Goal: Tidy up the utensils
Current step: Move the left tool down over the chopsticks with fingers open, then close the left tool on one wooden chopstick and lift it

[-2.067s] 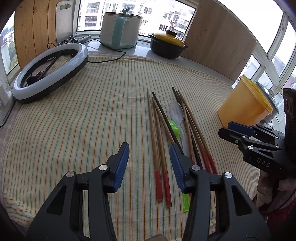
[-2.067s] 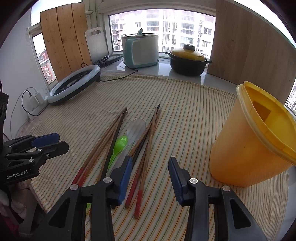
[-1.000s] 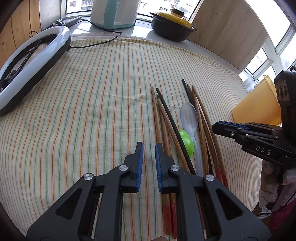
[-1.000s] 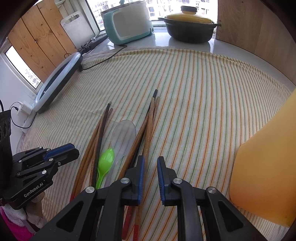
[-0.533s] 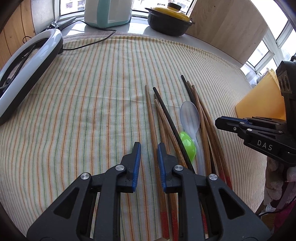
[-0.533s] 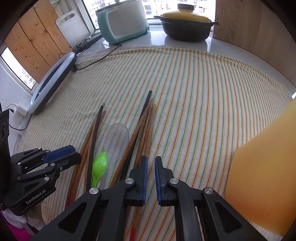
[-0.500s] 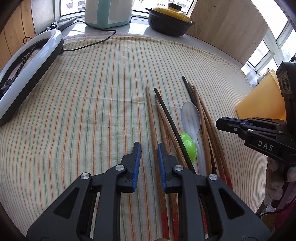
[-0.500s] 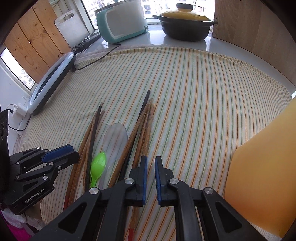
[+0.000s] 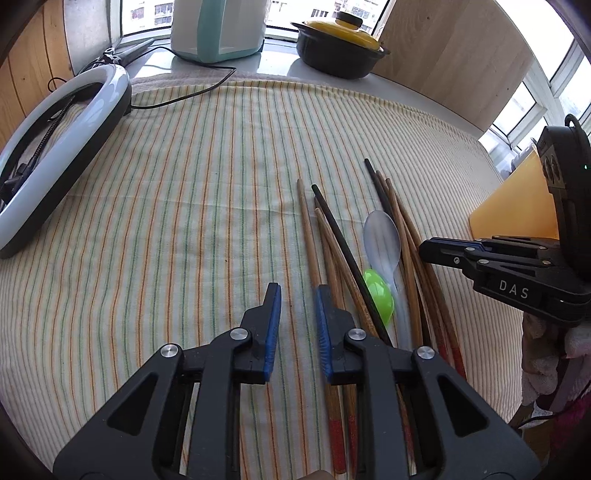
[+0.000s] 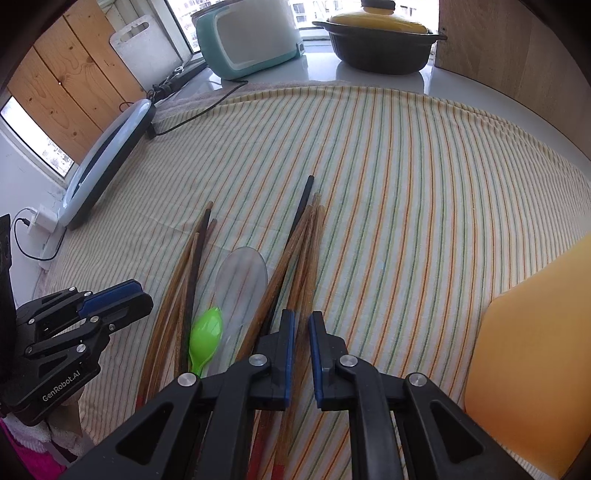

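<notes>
- Left wrist view: left gripper (image 9: 297,291) low over the striped cloth (image 9: 177,206), jaws narrowly apart, nothing between them; right-hand blue pad just over the leftmost of the wooden chopsticks (image 9: 309,236).
- Chopsticks fanned on the cloth, red-painted ends toward the camera, one black chopstick (image 9: 347,254) lying slantwise across the brown ones.
- Clear spoon (image 9: 382,236) amid the sticks, bowl pointing away; green spoon (image 9: 377,293) touching it on the near side.
- Right gripper (image 9: 424,251) at the right edge of the same view, beside the outermost sticks, yellow bin (image 9: 517,206) behind it.
- Right wrist view: right gripper (image 10: 301,325) with only a slim gap between the pads, hovering above a brown chopstick (image 10: 308,258); whether gripped or merely straddled, cannot tell.
- Clear spoon (image 10: 242,277) and green spoon (image 10: 205,336) left of those pads, left gripper (image 10: 144,299) beyond them.
- Yellow bin (image 10: 535,350) at the right edge, well apart from the utensils.
- Ring light (image 9: 55,147), teal cooker (image 10: 247,37) and black pot with yellow lid (image 10: 376,33) at the far side.
</notes>
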Action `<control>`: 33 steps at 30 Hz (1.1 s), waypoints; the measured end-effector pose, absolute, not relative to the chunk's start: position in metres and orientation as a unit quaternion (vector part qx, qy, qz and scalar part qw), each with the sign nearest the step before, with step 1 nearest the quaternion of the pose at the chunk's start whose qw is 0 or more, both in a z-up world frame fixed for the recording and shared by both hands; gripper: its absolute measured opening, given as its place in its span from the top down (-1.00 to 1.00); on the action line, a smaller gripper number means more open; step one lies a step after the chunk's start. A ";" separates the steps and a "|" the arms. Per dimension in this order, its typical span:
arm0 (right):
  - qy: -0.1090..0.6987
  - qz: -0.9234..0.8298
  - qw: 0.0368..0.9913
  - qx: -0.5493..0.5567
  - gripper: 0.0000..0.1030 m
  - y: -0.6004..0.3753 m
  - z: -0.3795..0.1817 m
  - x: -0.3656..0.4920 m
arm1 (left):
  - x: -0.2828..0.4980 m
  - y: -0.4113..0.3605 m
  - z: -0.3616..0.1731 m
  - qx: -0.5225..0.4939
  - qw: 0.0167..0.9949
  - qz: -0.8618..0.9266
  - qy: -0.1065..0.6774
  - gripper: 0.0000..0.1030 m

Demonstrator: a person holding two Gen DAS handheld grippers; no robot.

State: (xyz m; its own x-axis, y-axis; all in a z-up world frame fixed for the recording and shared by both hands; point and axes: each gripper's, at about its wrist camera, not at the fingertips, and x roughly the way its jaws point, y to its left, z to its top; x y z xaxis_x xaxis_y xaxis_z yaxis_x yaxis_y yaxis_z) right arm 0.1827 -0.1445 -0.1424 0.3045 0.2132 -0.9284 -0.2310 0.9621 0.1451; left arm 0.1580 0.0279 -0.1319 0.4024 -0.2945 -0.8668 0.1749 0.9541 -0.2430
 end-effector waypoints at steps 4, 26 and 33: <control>0.574 0.131 0.808 -0.005 0.87 -0.150 -0.142 0.184 | 0.163 0.018 -0.136 -0.041 0.831 -0.143 0.536 0.55; 0.591 0.122 0.797 -0.025 0.72 -0.132 -0.148 0.205 | 0.200 0.011 -0.139 0.003 0.819 -0.119 0.562 0.55; 0.585 0.118 0.801 -0.034 0.90 -0.130 -0.148 0.208 | 0.207 0.013 -0.141 0.011 0.834 -0.115 0.540 0.87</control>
